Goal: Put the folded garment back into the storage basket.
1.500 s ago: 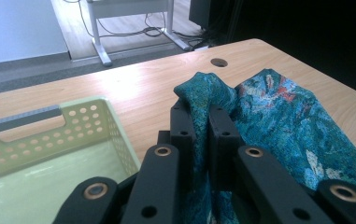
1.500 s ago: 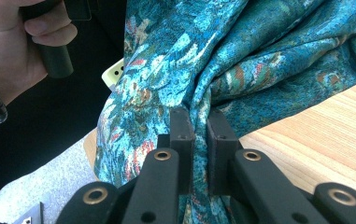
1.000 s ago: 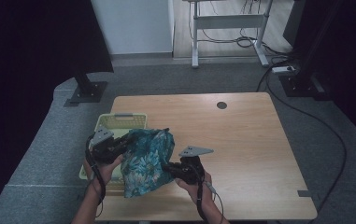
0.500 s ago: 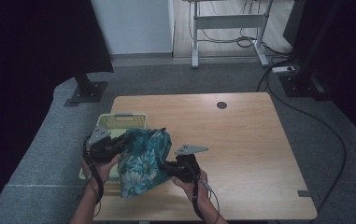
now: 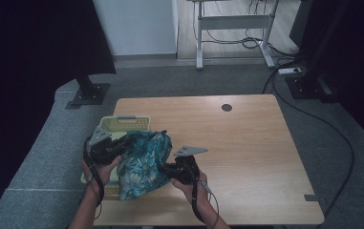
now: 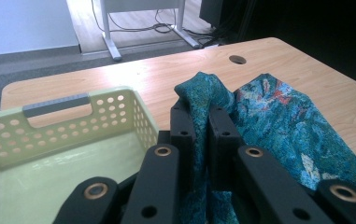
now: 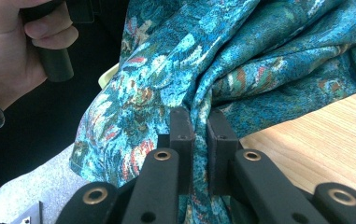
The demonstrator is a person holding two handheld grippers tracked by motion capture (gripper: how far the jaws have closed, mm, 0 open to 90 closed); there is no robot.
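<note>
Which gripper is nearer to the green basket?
Left. The left gripper holds the cloth right over the basket; the right gripper grips it beyond, over the table.

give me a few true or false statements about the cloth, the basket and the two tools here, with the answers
1. Both tools are clamped on the teal patterned cloth. True: the left tool and the right tool each pinch a fold of it.
2. The green basket is full of clothes. False: its visible inside is bare.
3. The cloth lies flat and spread on the table. False: it is bunched and held up between the tools.
4. The basket sits at the table's left side in the high view. True.
5. The table has a round hole near its far edge. True.
</note>
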